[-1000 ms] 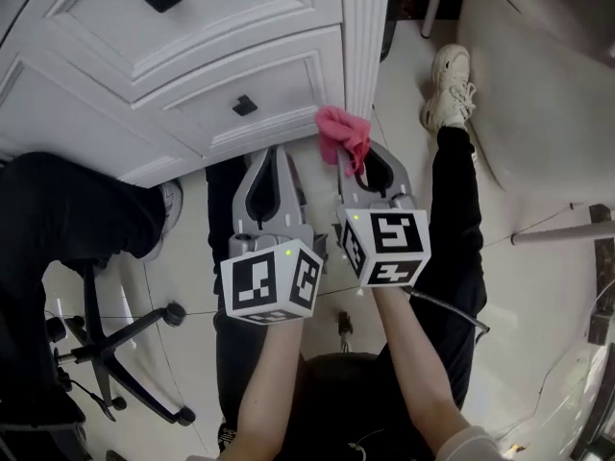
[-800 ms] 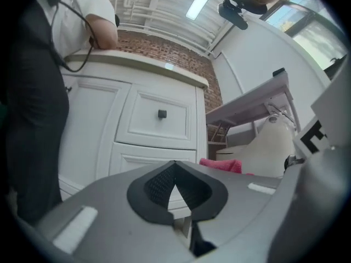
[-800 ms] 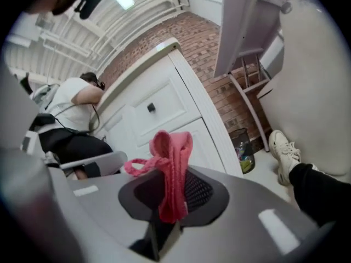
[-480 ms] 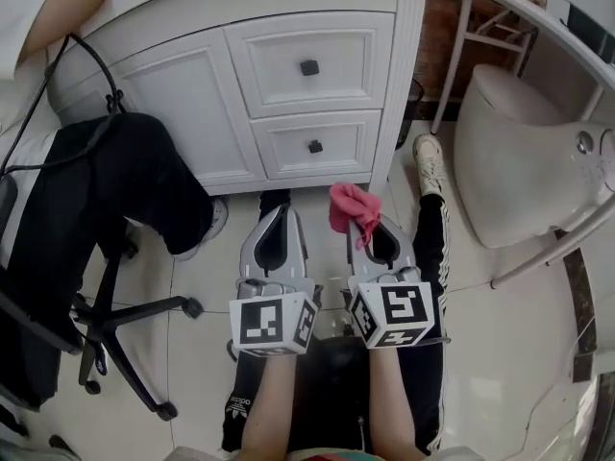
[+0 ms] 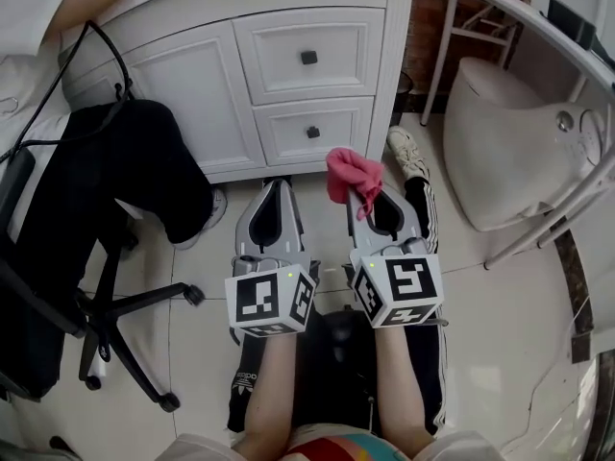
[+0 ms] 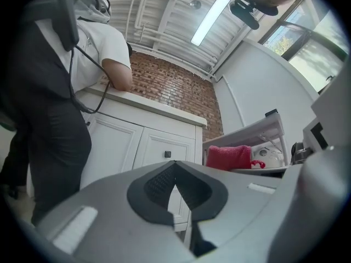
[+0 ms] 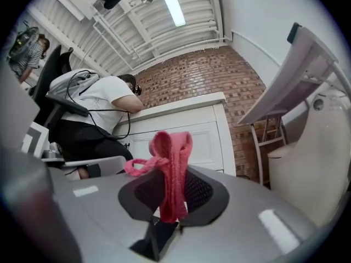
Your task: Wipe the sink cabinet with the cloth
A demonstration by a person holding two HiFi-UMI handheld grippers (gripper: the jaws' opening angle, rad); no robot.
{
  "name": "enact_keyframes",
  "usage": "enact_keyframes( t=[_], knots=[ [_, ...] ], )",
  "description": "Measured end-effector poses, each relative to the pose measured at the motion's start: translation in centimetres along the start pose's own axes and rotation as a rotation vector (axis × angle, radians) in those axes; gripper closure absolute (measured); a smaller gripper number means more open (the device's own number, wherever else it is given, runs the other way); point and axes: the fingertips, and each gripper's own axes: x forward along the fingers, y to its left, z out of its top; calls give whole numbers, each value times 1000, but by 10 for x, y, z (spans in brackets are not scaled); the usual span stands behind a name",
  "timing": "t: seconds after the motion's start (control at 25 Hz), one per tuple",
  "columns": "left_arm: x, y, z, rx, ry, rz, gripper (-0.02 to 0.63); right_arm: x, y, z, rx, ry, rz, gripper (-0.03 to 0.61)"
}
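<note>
Nearest me, the left gripper (image 5: 272, 190) is closed on nothing. Beside it the right gripper (image 5: 370, 195) pinches the soft pink terry cloth (image 5: 351, 173), bunched, just short of the sink cabinet's (image 5: 192, 94) lower right corner. That could be heading in to wipe or coming off a pass. Beyond are smooth white panelled drawer fronts (image 5: 341, 60) with small dark square knobs (image 5: 308, 58).

The left gripper (image 5: 272, 188) and the right gripper (image 5: 370, 200) are moulded in grey, lined with black ribbed pads (image 6: 159, 188) and capped by white cubes (image 5: 270, 301) printed with black square markers; black trousers (image 5: 420, 221) with white side stripes are worn.
</note>
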Motion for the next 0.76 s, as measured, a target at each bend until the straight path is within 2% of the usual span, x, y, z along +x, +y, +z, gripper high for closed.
enact_keyframes(
  t=[0.76],
  knots=[
    [2, 8, -4, 23, 9, 10, 601, 4, 1, 0, -21, -10, -12, 517]
  ],
)
